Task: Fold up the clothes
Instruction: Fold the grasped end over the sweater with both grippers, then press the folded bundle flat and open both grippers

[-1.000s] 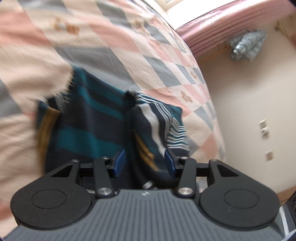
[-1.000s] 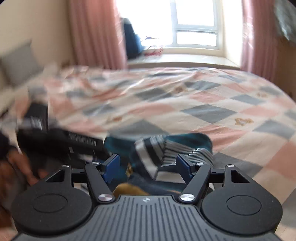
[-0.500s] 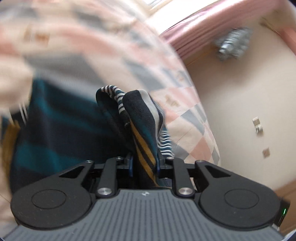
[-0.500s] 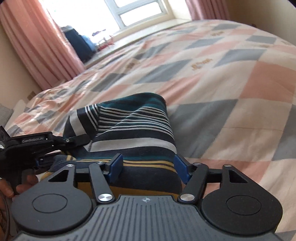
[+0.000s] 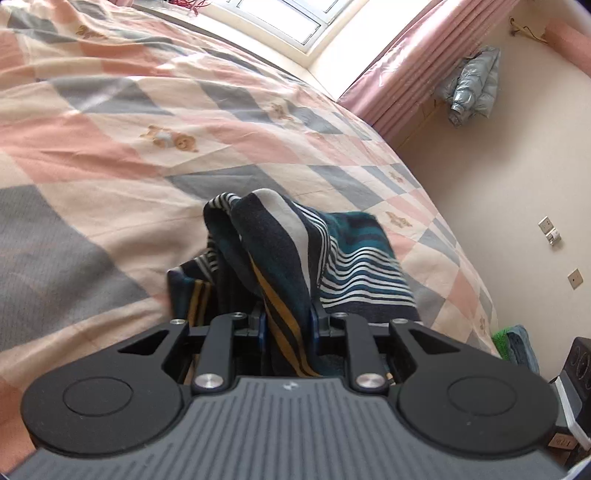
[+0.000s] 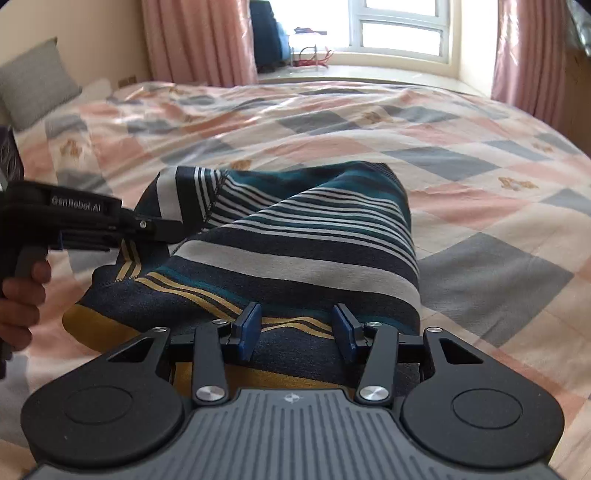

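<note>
Left wrist view: the left gripper (image 5: 286,325) is seen clamped on a bunched fold of the striped garment (image 5: 280,251), navy, teal, white and mustard bands, the cloth pinched between the two blue pads (image 5: 261,325) and raised in a loop ahead of them. The rest of the garment is draped down onto the checked bedspread (image 5: 110,155), pink, grey and cream squares with small bear prints. To the right a cream wall with wall sockets (image 5: 550,229) is visible, a pale blue puffer jacket (image 5: 469,88) hung near a pink curtain (image 5: 399,77), and a window (image 5: 280,14) at the top. Right wrist view: the right gripper (image 6: 297,328) is shown with its blue pads (image 6: 249,328) spread apart, the garment (image 6: 295,236) lying between and under them; contact with the cloth cannot be told, nothing is squeezed. The garment is lifted at its far left corner by the left gripper (image 6: 162,225), seen side-on, closed on the striped edge, its handle held by a hand (image 6: 22,295) at the left border. The remainder of the garment is sagging onto the bedspread (image 6: 480,177), with the mustard hem nearest the camera. A grey pillow (image 6: 33,81) is seen at upper left, pink curtains (image 6: 195,40) on both sides of the window (image 6: 399,26), dark blue items on the sill.
</note>
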A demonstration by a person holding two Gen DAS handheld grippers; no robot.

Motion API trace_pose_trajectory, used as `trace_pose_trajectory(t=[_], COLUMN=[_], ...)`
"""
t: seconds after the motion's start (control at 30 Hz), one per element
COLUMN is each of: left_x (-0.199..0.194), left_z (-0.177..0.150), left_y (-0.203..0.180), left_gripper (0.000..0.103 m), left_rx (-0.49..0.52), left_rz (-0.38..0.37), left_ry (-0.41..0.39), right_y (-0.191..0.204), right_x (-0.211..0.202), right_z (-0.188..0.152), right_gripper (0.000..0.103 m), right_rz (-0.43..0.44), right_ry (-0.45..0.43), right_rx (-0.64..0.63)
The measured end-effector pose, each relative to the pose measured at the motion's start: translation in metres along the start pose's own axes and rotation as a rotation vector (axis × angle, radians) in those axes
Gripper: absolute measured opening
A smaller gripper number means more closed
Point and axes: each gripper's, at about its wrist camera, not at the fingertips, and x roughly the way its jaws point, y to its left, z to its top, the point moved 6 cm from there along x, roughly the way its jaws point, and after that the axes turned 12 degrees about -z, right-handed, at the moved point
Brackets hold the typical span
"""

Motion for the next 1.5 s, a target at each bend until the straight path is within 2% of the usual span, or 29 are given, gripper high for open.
trace_pose_trajectory(t=[0.13, 0.2, 0.23, 0.3, 0.4, 0.5, 0.6, 0.7, 0.73, 0.77, 0.8, 0.9, 1.0, 1.07, 1.17, 1.3, 1.4, 1.5], left_x=[0.0, 0.006, 0.013, 0.013, -0.015, -0.045, -0.06, -0.057, -0.055, -0.045, -0.035, -0.011, -0.001, 0.0, -0.007, -0.033, -0.024, -0.004], left_z=[0.009, 0.003, -0.003, -0.009, 0.005, 0.016, 0.005, -0.02, -0.029, -0.044, -0.057, -0.091, -0.097, -0.092, -0.079, -0.033, -0.005, 0.006], left_y=[-0.015, -0.004, 0.009, 0.027, 0.026, 0.008, -0.035, -0.07, -0.08, -0.087, -0.083, -0.062, -0.055, -0.059, -0.069, -0.08, -0.079, -0.078], left_gripper=[0.017, 0.02, 0.022, 0.024, 0.027, 0.026, 0.024, 0.02, 0.02, 0.018, 0.012, 0.01, 0.011, 0.011, 0.011, 0.011, 0.011, 0.011], left_rx=[0.111, 0.127, 0.102, 0.023, -0.012, -0.064, 0.035, 0.165, 0.209, 0.244, 0.272, 0.314, 0.314, 0.327, 0.343, 0.325, 0.357, 0.388], left_rz=[-0.031, 0.008, 0.049, 0.055, 0.103, 0.076, 0.036, 0.009, 0.003, 0.017, 0.066, 0.159, 0.179, 0.194, 0.207, 0.201, 0.211, 0.221], left_ry=[-0.04, -0.009, 0.029, 0.044, -0.034, -0.078, -0.033, 0.016, 0.03, 0.063, 0.099, 0.168, 0.164, 0.18, 0.188, 0.07, 0.03, 0.036], right_y=[0.005, 0.008, 0.01, 0.012, 0.0, -0.017, -0.033, -0.04, -0.041, -0.042, -0.042, -0.038, -0.035, -0.036, -0.049, -0.08, -0.089, -0.08], right_x=[0.005, 0.011, 0.013, 0.01, -0.002, -0.016, -0.03, -0.042, -0.04, -0.037, -0.034, -0.017, -0.005, -0.005, -0.013, -0.011, 0.012, 0.041], right_z=[-0.004, -0.007, -0.008, -0.005, 0.0, 0.002, -0.001, -0.006, -0.011, -0.016, -0.021, -0.036, -0.04, -0.037, -0.02, 0.016, 0.051, 0.079], right_gripper=[0.049, 0.049, 0.049, 0.05, 0.053, 0.053, 0.053, 0.039, 0.039, 0.039, 0.038, 0.039, 0.04, 0.042, 0.041, 0.042, 0.042, 0.041], right_rz=[-0.035, -0.044, -0.049, -0.043, -0.016, 0.019, 0.032, 0.039, 0.032, 0.023, 0.015, -0.005, -0.02, -0.001, 0.062, 0.092, 0.112, 0.146], right_ry=[-0.026, -0.023, -0.02, -0.017, -0.018, -0.018, -0.02, -0.039, -0.038, -0.035, -0.033, -0.014, -0.006, 0.011, 0.041, -0.028, -0.08, -0.103], right_rx=[-0.008, -0.026, -0.044, -0.06, -0.002, 0.079, 0.11, 0.097, 0.078, 0.057, 0.036, -0.039, -0.076, -0.079, -0.015, 0.068, 0.049, -0.044])
